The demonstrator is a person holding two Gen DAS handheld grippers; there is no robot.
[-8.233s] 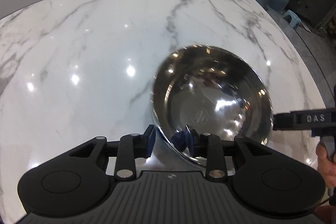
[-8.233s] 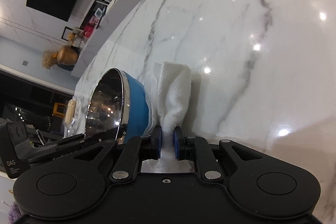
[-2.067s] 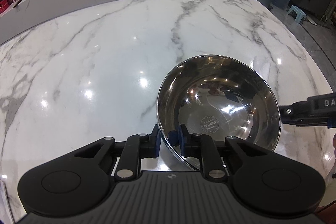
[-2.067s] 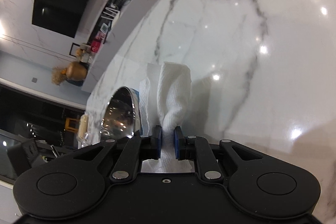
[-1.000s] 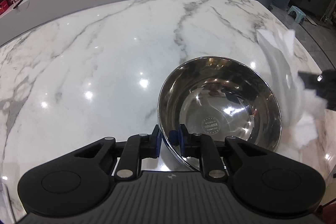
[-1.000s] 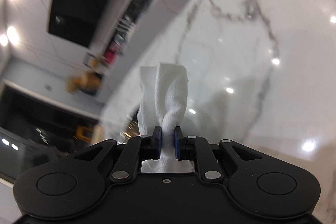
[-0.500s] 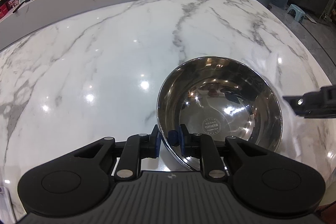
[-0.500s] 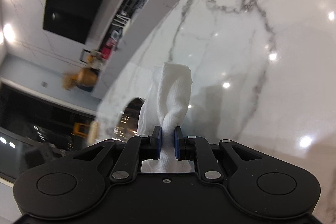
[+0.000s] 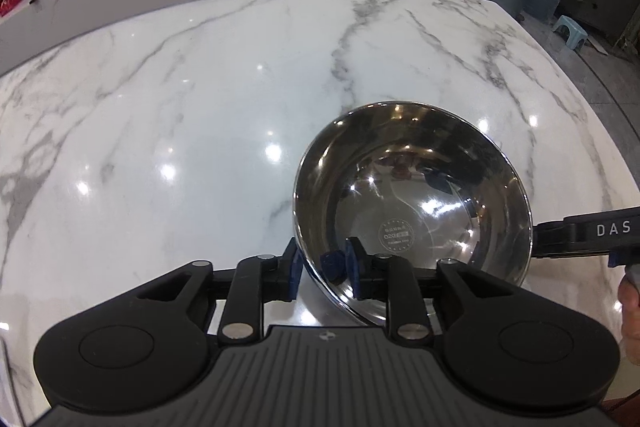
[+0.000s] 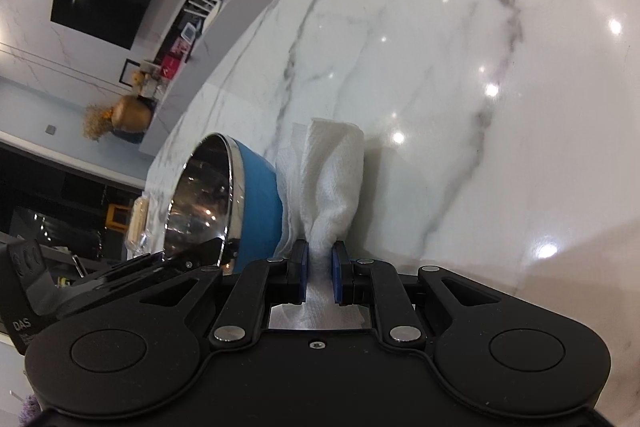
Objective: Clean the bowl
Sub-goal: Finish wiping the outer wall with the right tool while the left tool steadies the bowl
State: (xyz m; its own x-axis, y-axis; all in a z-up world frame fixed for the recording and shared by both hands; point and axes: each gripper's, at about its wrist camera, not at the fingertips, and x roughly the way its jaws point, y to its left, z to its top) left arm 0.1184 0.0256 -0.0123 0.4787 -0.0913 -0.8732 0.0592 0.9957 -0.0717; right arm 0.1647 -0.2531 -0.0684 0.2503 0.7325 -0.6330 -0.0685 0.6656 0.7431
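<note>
The bowl (image 9: 412, 203) sits on the right half of the white, grey-veined marble desk (image 9: 200, 99), toward its near edge. Its inside is polished steel, mirror-bright, scattered with reflected ceiling lights, and a round stamped mark shows on the bottom. From the right wrist view the bowl (image 10: 256, 203) has a blue outer wall under a shiny steel rim. There it looks tilted, but the camera itself is rolled, so I cannot tell whether it lies flat.

The left gripper (image 9: 322, 263) straddles the near rim of the bowl: one blue pad is outside the wall, the other inside, mirrored in the steel. Its jaws are opening, with the rim between them and a visible gap at the outer pad.

The right gripper (image 10: 319, 269) has its jaws pressed together on a white paper towel (image 10: 332, 179), pinching the towel's twisted lower end, while the rest stands up in a loose folded bunch. The towel is just right of the bowl's blue wall, near it; whether they touch cannot be made out. In the left wrist view the right gripper's black body reaches in from the right edge, close to the bowl's right rim.
</note>
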